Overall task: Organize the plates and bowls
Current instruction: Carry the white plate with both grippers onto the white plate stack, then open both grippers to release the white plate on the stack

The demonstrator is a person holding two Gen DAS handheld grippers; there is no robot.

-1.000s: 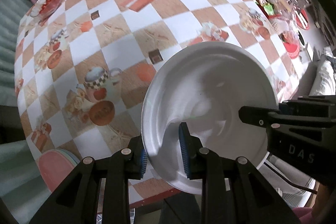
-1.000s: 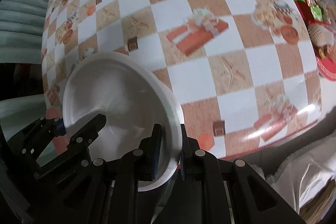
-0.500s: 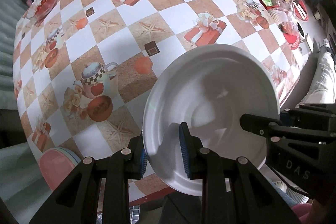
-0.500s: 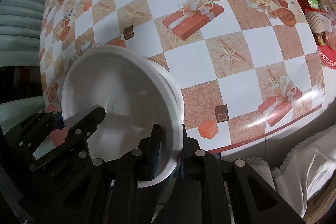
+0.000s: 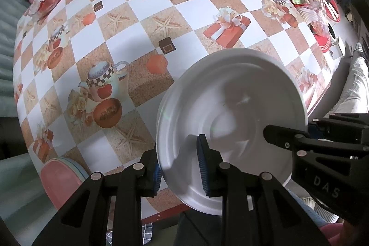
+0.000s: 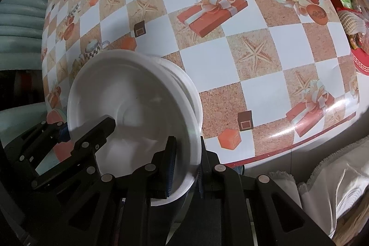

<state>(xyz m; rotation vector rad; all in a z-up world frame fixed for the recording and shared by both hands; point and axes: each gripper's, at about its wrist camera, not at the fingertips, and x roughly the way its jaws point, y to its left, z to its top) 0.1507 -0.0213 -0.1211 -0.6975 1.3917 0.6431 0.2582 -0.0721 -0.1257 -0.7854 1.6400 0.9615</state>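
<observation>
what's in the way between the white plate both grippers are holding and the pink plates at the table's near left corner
Nothing visible. The white plate is clamped at opposite rims by the left gripper and right gripper. Between it and the pink plate stack the left wrist view shows only bare printed tablecloth.

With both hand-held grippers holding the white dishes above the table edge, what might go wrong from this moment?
1. The white plates look like a stack held only at opposite rims by the left hand-held gripper and the right hand-held gripper; a lower plate may slip out.
2. The stack is tilted and partly past the table edge, so a dropped plate may fall to the floor.
3. Uneven pulling may twist the rims loose.
</observation>
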